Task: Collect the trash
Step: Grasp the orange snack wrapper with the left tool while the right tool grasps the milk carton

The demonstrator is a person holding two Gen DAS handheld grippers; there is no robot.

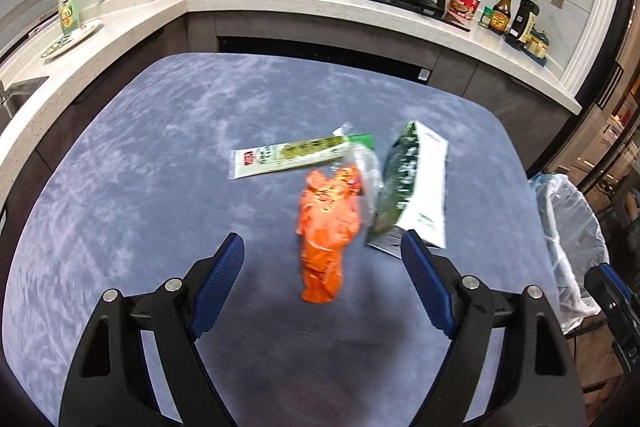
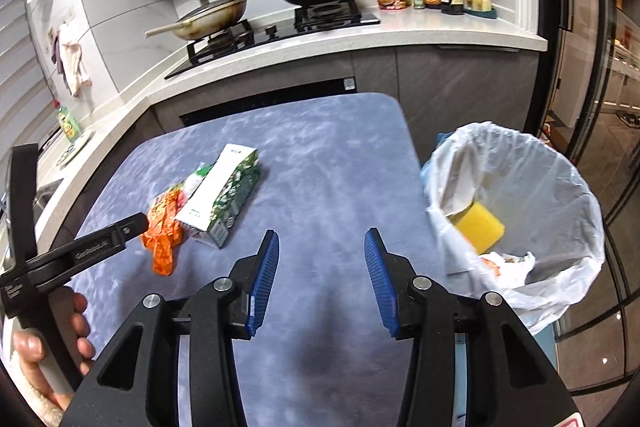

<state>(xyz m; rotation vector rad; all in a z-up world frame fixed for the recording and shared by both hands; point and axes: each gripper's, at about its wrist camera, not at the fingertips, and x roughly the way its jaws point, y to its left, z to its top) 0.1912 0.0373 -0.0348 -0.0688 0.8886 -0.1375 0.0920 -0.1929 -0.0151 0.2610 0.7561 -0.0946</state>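
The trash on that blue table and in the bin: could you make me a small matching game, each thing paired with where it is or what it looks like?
Things:
1. yellow sponge
2. orange wrapper
3. green and white carton
4. long noodle packet

Descriptions:
A. crumpled, right ahead of the left tool
B. inside the white-lined bin
C. lying flat, farthest from the left tool
D. lying on the table, beside the orange wrapper on the bin's side

Pairs: 1-B, 2-A, 3-D, 4-C
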